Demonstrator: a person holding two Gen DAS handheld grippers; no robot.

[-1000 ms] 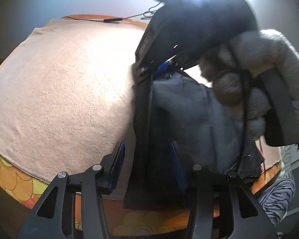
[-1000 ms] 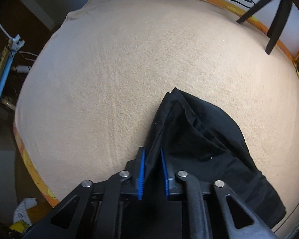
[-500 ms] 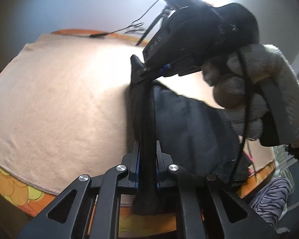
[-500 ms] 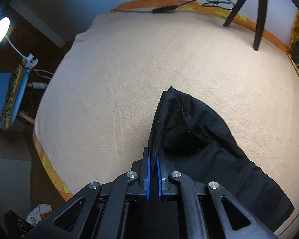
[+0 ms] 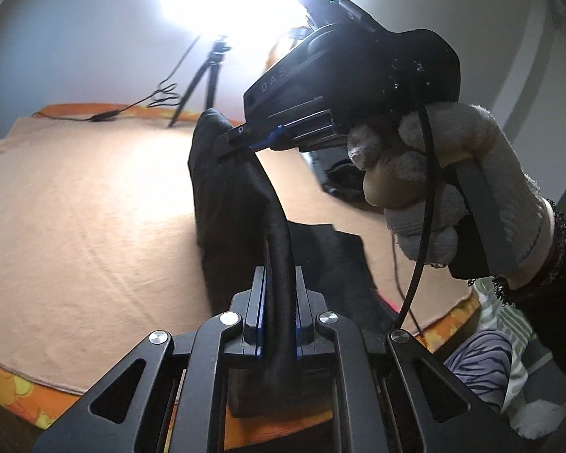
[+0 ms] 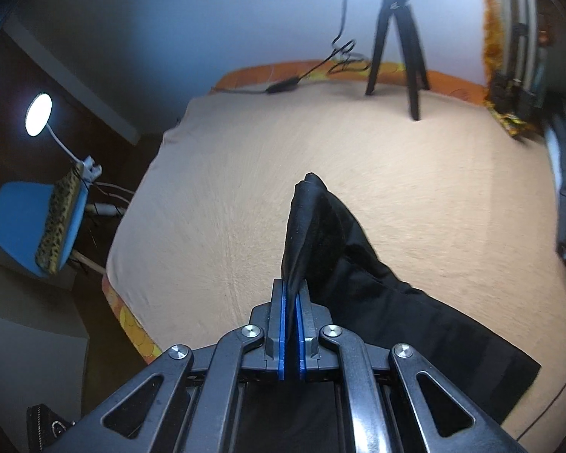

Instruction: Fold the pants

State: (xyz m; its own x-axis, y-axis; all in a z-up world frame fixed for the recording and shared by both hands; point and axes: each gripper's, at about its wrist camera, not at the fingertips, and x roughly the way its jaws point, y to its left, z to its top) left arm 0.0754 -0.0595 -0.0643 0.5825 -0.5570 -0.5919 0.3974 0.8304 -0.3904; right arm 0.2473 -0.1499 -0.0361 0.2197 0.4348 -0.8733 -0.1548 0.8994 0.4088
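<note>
Black pants (image 5: 230,204) hang lifted above a bed covered by a peach blanket (image 5: 75,207). My left gripper (image 5: 279,302) is shut on a thick rolled edge of the pants. My right gripper (image 5: 241,143), held by a white-gloved hand (image 5: 445,181), is shut on another part of the same edge, ahead and higher. In the right wrist view my right gripper (image 6: 292,302) pinches the pants (image 6: 358,283) between blue pads; the rest of the cloth trails down to the right onto the blanket (image 6: 226,196).
A black tripod (image 6: 396,37) and a cable with a power brick (image 6: 286,85) stand at the bed's far edge. A blue chair (image 6: 30,219) and a lit lamp (image 6: 37,115) are left of the bed. Dark clothes (image 5: 339,177) lie at the right.
My left gripper went from open to shut on the pants edge. My right gripper closed tight on it too. Both then lifted the pants up off the blanket.
</note>
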